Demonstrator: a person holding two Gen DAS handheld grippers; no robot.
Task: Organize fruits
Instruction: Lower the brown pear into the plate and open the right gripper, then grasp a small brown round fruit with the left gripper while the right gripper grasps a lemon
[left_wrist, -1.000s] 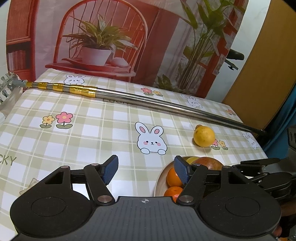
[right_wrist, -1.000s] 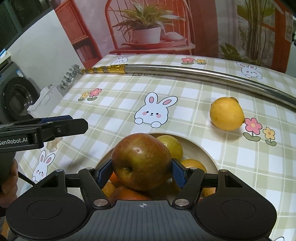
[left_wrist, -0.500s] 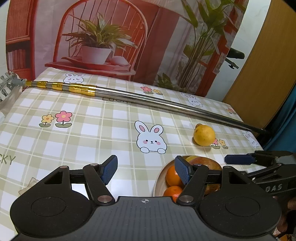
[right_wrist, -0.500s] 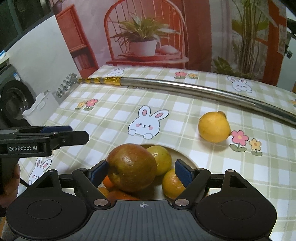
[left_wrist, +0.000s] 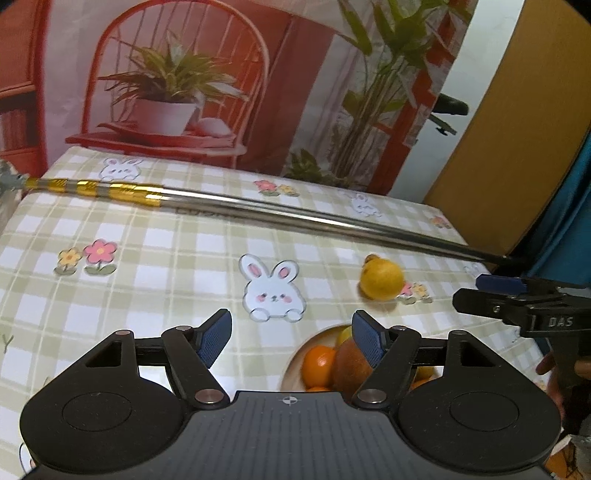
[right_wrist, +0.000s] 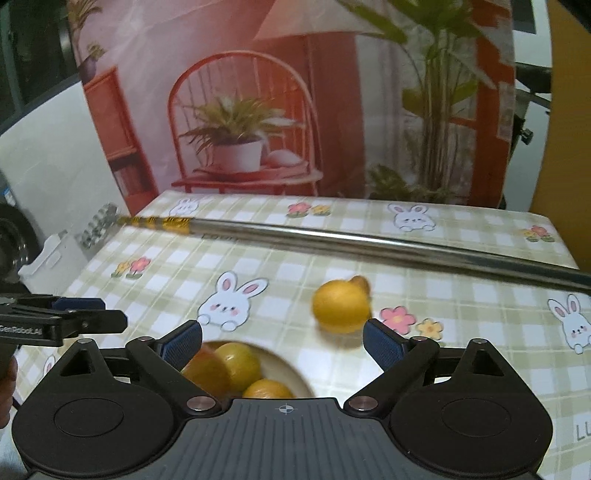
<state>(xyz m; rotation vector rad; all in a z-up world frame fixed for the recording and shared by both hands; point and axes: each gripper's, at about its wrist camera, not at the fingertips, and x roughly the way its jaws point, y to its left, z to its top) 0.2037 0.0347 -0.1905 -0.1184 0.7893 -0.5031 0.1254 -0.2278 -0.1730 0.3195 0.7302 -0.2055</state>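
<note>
Both pairs of fingers stand apart with nothing gripped: the right gripper (right_wrist: 282, 341) has just been opening wide, its pads clear of the fruit, and the left gripper (left_wrist: 291, 339) has just been opening a little over bare tablecloth (left_wrist: 166, 258). Below them the bowl (right_wrist: 291, 373) holds the apple (right_wrist: 207, 373) among oranges (left_wrist: 319, 363) and yellow fruit. One lemon (right_wrist: 341, 306) lies alone on the cloth beyond the bowl, near a long metal pole (right_wrist: 369, 243) stretched across the table.
</note>
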